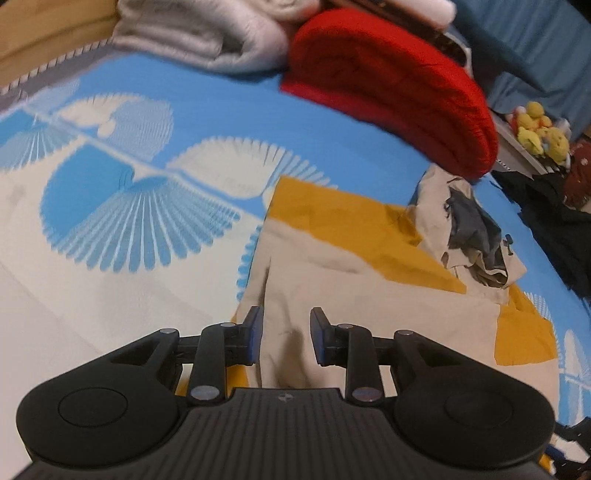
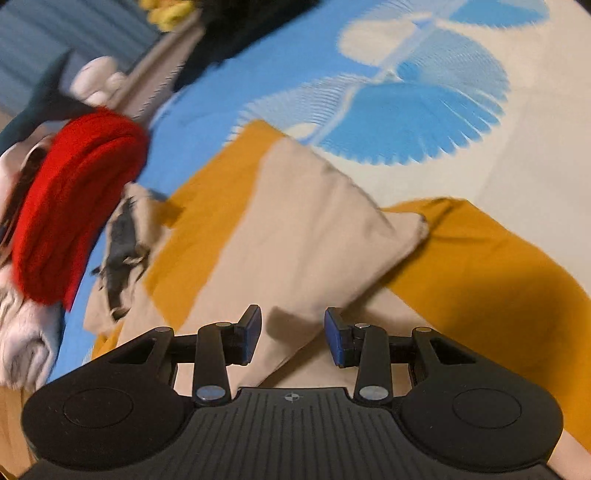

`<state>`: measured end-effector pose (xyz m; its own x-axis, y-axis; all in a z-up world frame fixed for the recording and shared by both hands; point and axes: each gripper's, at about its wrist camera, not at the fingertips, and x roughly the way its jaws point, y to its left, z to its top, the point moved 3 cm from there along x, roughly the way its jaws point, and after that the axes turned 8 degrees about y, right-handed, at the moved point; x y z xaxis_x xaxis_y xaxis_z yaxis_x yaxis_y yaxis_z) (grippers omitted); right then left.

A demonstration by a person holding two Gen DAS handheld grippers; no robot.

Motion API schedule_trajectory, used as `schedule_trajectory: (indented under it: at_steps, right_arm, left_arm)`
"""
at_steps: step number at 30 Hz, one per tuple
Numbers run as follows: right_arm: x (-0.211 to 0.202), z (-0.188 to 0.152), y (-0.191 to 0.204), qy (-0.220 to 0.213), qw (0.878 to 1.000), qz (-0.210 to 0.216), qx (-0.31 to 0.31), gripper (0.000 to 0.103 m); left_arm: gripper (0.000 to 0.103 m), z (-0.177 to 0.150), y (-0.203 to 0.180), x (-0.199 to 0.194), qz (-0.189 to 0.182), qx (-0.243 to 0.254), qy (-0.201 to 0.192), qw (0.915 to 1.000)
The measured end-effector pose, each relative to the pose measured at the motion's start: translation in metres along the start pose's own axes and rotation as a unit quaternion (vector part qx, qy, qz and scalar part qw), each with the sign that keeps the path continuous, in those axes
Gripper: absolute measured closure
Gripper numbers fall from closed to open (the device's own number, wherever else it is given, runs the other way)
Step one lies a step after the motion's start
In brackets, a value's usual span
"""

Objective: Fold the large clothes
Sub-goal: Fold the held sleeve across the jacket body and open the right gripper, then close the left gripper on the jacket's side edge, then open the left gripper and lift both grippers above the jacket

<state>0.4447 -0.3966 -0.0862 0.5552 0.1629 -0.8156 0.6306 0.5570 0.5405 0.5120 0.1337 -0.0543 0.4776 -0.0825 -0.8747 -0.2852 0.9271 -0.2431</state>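
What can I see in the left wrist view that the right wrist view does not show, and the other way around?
Only the left wrist view shows the left gripper, open above beige cloth. Only the right wrist view shows the right gripper, also open, and a folded beige flap with a pointed corner. Both show the beige and mustard garment, the folded red knit and the blue and white bedspread.

A bed (image 1: 229,122) fills the room's middle, covered by a blue and white sheet (image 1: 140,206) printed with fan shapes. A pale wooden headboard (image 1: 40,33) borders one edge. Beyond the bed hangs a blue curtain (image 1: 532,40), above a shelf (image 1: 517,142) of yellow soft toys (image 1: 539,129).
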Motion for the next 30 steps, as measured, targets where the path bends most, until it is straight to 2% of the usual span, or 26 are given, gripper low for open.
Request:
schedule_trajectory:
  at_steps: [6,8,9,10,12,14,16,17,18,19,20,22,24,27,30]
  right_arm:
    - [0.008,0.013,-0.019,0.006,0.998,-0.006,0.056,0.063]
    - [0.012,0.016,-0.028,0.005,0.997,-0.007,0.080,0.077]
    - [0.011,0.018,-0.032,0.000,0.996,-0.003,0.090,0.092]
    - [0.010,0.018,-0.035,-0.009,0.995,0.005,0.098,0.097]
    - [0.004,0.017,-0.035,-0.027,0.994,0.008,0.109,0.098]
    - [0.000,0.017,-0.036,-0.034,0.993,0.000,0.109,0.098]
    - [0.002,0.014,-0.037,-0.031,0.994,-0.013,0.108,0.096]
    - [0.005,0.013,-0.035,-0.022,0.994,-0.023,0.102,0.092]
    - [0.006,0.013,-0.033,-0.014,0.995,-0.033,0.096,0.081]
    - [0.007,0.012,-0.031,-0.008,0.995,-0.040,0.089,0.074]
    - [0.005,0.009,-0.027,-0.005,0.996,-0.048,0.079,0.073]
    - [-0.005,0.006,-0.018,-0.025,0.996,-0.069,0.056,0.073]
    - [-0.016,0.000,-0.006,-0.053,0.995,-0.086,0.020,0.073]
    - [-0.032,-0.006,0.012,-0.097,0.992,-0.079,-0.030,0.073]
    - [-0.033,-0.001,0.028,-0.114,0.990,-0.018,-0.079,0.071]
  left_arm:
    - [0.068,-0.012,0.017,0.031,-0.019,-0.046,0.077,0.9958]
    - [0.070,-0.014,0.020,0.035,-0.027,-0.060,0.086,0.9941]
    - [0.091,-0.014,0.019,0.035,-0.028,-0.060,0.085,0.9942]
    - [0.101,-0.013,0.018,0.033,-0.025,-0.055,0.079,0.9950]
    - [0.102,-0.011,0.010,0.026,-0.021,-0.035,0.059,0.9975]
    - [0.102,-0.008,0.000,0.016,-0.017,-0.010,0.033,0.9993]
    - [0.102,-0.007,-0.005,0.013,0.003,0.004,0.020,0.9998]
    - [0.102,-0.006,-0.002,0.014,0.014,0.000,0.020,0.9997]
    - [0.102,-0.007,0.001,0.016,0.024,-0.007,0.025,0.9994]
    - [0.101,-0.007,0.005,0.020,0.033,-0.018,0.034,0.9987]
    - [0.101,-0.008,0.009,0.022,0.037,-0.029,0.041,0.9981]
    - [0.100,-0.007,0.011,0.019,0.049,-0.031,0.032,0.9978]
    - [0.095,-0.004,0.007,0.008,0.054,-0.017,0.004,0.9984]
    - [0.094,0.001,-0.003,-0.004,0.030,0.003,-0.027,0.9992]
    - [0.092,-0.003,-0.014,0.003,-0.012,0.013,-0.008,0.9998]
